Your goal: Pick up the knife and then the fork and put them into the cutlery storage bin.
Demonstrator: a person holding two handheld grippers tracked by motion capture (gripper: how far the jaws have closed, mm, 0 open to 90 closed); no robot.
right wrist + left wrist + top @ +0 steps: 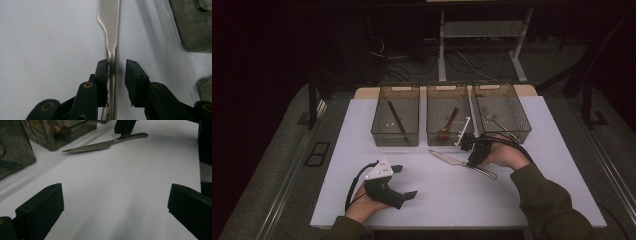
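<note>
On the white bench point(362, 200), three smoky clear bins stand in a row at the far edge: the left bin point(395, 114) holds a dark stick-like utensil, the middle bin point(447, 113) a reddish-brown spoon, the right bin point(503, 111) a metal fork. In front of them a steak knife point(452, 159) lies flat, serrated blade pointing left. I have my right tongs point(117, 82) lowered over its handle, jaws narrow and straddling the steel. One pad sits against the handle, while a gap shows beside the other, so I judge the grasp not yet made. The step in hand is picking up the knife. Next, I judge, the jaws must close fully, then lift it level toward a bin. My left tongs point(112, 205) rest idle near the bench's front edge, jaws wide with nothing between them. The knife's handle end is cut off by the frame in the right gripper view, and the room beyond is too dark to read.
</note>
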